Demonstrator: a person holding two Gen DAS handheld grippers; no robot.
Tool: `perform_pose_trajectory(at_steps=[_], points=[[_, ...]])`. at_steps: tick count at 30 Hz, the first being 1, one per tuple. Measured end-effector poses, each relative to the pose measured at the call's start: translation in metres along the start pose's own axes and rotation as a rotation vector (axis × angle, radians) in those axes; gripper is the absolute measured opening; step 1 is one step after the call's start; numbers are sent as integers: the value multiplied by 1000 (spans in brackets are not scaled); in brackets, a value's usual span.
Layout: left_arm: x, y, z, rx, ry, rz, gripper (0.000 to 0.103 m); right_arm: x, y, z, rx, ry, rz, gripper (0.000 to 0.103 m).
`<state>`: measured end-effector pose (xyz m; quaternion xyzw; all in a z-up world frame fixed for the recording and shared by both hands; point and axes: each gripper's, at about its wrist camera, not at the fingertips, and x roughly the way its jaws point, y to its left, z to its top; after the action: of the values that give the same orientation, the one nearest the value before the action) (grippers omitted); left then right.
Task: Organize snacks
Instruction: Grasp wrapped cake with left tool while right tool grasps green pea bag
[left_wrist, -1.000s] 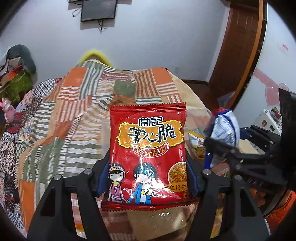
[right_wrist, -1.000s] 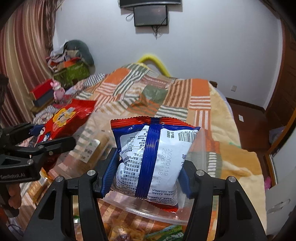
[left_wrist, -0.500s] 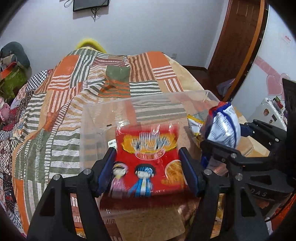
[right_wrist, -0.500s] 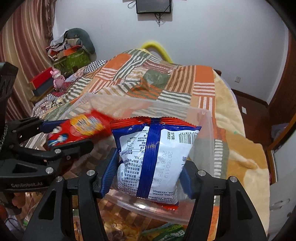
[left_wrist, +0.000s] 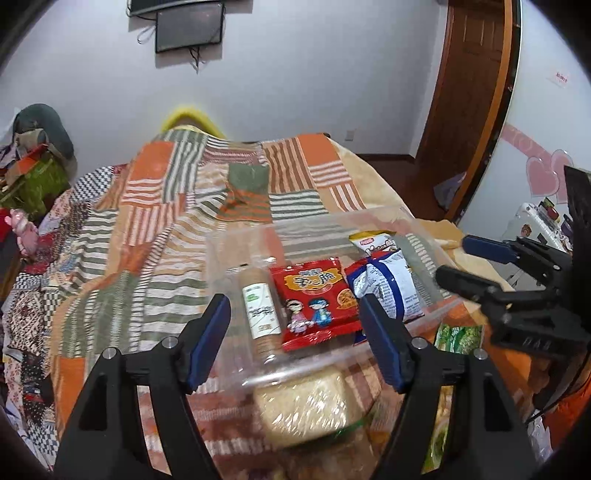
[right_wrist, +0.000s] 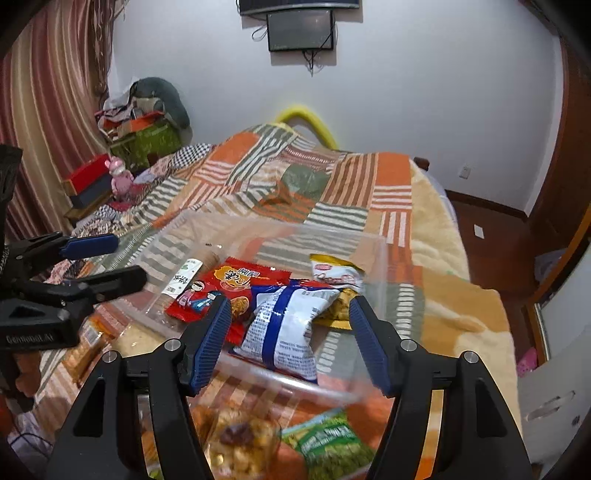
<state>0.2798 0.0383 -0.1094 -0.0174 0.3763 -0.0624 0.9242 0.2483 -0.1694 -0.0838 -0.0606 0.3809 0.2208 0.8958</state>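
Note:
A clear plastic bin (left_wrist: 236, 254) (right_wrist: 376, 258) sits on the bed. In it lie a red noodle-snack packet (left_wrist: 317, 299) (right_wrist: 221, 291), a blue and white packet (left_wrist: 391, 284) (right_wrist: 288, 325), a brown biscuit sleeve (left_wrist: 260, 314) (right_wrist: 181, 277) and a white and gold packet (left_wrist: 373, 242) (right_wrist: 336, 275). My left gripper (left_wrist: 295, 343) is open and empty just above the bin's near rim. My right gripper (right_wrist: 290, 343) is open and empty over the blue and white packet. Each gripper shows in the other's view, the right (left_wrist: 476, 266) and the left (right_wrist: 99, 262).
Loose snacks lie in front of the bin: a pale cake pack (left_wrist: 310, 406), a green packet (right_wrist: 328, 446) (left_wrist: 458, 336) and a nut pack (right_wrist: 240, 443). A patchwork blanket (left_wrist: 184, 206) covers the bed. Clutter is piled at the left (right_wrist: 144, 125); a door (left_wrist: 469, 92) is at the right.
Both grippers have opened and let go of their packets. The red packet and the blue and white packet now lie in the bin. Both grippers have drawn back.

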Motion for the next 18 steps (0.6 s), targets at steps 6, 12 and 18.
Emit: perform_pose_trajectory(at_steps=[6, 12, 18], points=[[-35, 20, -16, -29, -22, 51, 77, -25, -8, -12, 24, -26, -20, 64], [-50, 45, -46, -56, 11, 123, 79, -33, -14, -30, 43, -7, -46, 65], [-45, 72, -82, -105, 86, 164, 79, -29, -22, -50, 64, 43, -58, 65]])
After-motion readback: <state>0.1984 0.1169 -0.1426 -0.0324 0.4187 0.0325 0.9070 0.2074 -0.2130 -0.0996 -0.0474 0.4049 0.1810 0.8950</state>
